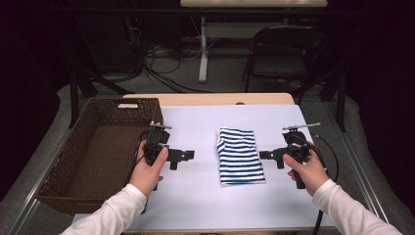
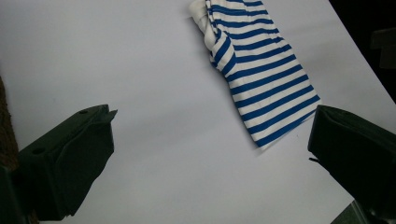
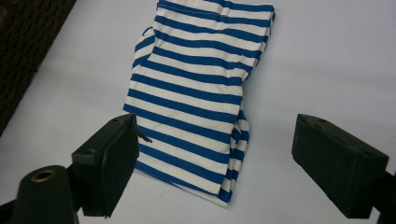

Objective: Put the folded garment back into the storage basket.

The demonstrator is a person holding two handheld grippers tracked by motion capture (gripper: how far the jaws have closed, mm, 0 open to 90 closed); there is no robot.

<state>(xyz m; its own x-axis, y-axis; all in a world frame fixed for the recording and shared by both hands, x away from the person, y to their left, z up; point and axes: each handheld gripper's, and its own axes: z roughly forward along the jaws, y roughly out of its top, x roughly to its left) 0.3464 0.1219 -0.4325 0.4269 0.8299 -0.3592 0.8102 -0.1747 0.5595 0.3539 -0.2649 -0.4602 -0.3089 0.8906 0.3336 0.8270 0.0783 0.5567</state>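
The folded striped cloth (image 2: 259,70) runs off the top edge in the left gripper view, so its far end cannot be seen. In the right gripper view its top is cut off too. The brown basket (image 3: 28,42) shows just as a dark corner there, cut by the top and left edges. In the high view the near corner of the basket (image 1: 98,152) is hidden behind a white sleeve (image 1: 115,213). The room behind the table (image 1: 195,205) is too dark to make out.

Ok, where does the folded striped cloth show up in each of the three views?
High view: striped cloth lies at table centre, between the two hand-held grippers.
Left gripper view: upper right, beyond the open jaws.
Right gripper view: centre, running from the top down between the open jaws.
Shared landmark: the white table sheet under it.
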